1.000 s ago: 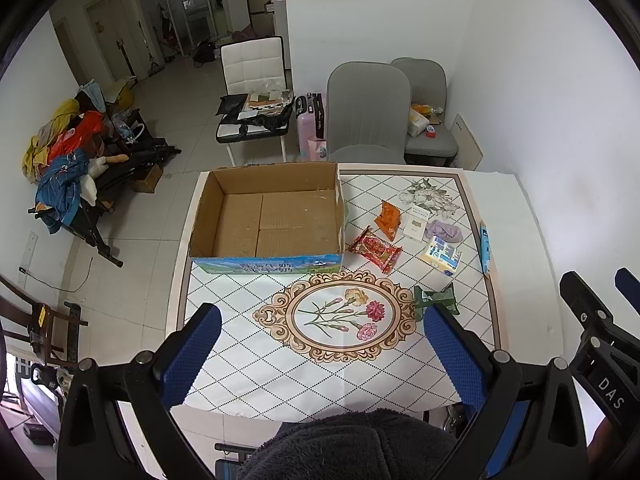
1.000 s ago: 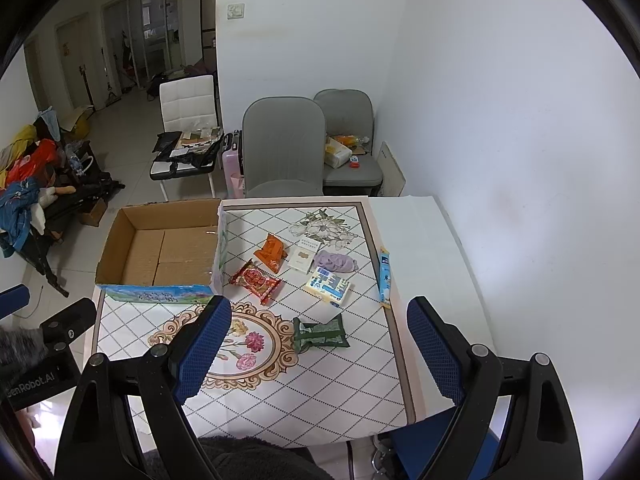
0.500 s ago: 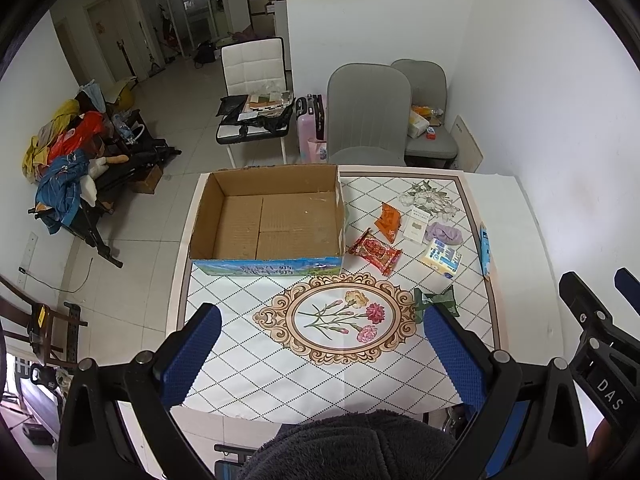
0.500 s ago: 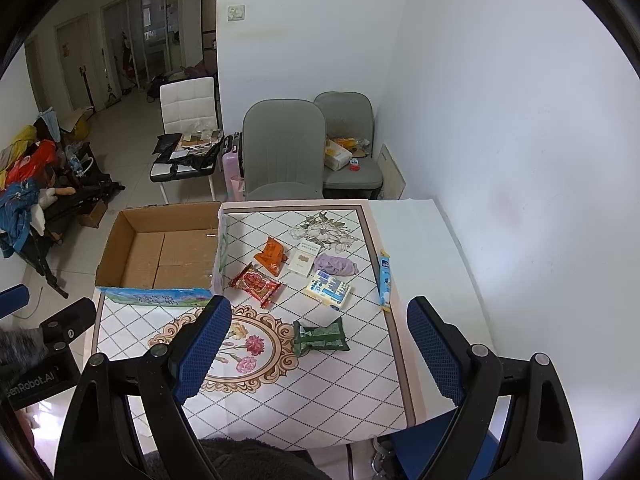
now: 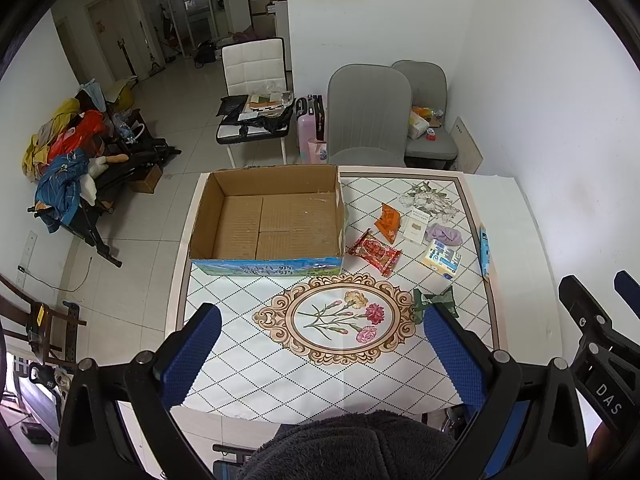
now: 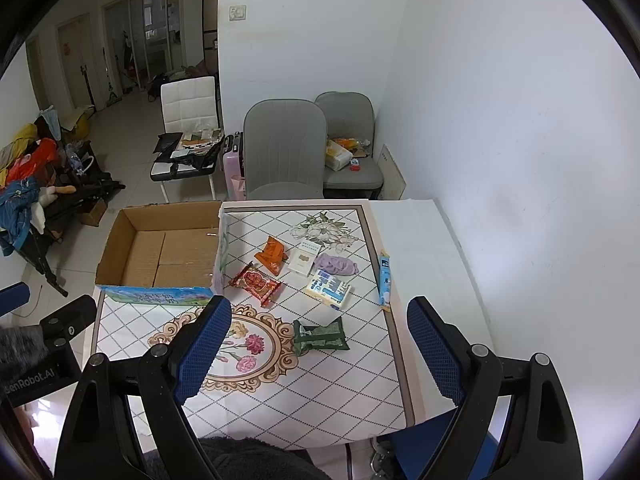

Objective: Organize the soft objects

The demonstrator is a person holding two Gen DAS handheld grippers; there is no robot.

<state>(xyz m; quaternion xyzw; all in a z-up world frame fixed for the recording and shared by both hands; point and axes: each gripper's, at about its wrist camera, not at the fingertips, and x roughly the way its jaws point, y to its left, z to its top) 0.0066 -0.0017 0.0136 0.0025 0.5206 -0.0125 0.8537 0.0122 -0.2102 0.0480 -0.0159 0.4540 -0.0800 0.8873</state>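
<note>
The left gripper [image 5: 320, 344] is held high above the near edge of the table [image 5: 516, 216], its blue pads spread wide with nothing between them. The right gripper [image 6: 320, 344] hangs likewise over the near right part of the table, jaws wide apart and empty.

The landmark is the box [image 5: 264, 268], an open cardboard carton standing on the table's far left part; only its bare bottom flaps show inside. All the soft things lie on the cloth to the right of the box, well apart from both grippers. Just beside the box's right wall is the red packet [image 5: 374, 251], and a little beyond it, farther from the camera, the orange packet [image 5: 388, 222]. Right of these sits a white card box [image 5: 417, 227], touching the purple cloth [image 5: 445, 234]. In front of the cloth lies the yellow-and-blue pack [image 5: 441, 258]. Farthest right of the box, at the cloth's border, lies the blue tube [image 5: 485, 250]. The green packet [image 6: 320, 336] lies nearest the grippers, to the right of the flower medallion [image 5: 336, 320]; in the left view the right pad partly covers it.
</note>
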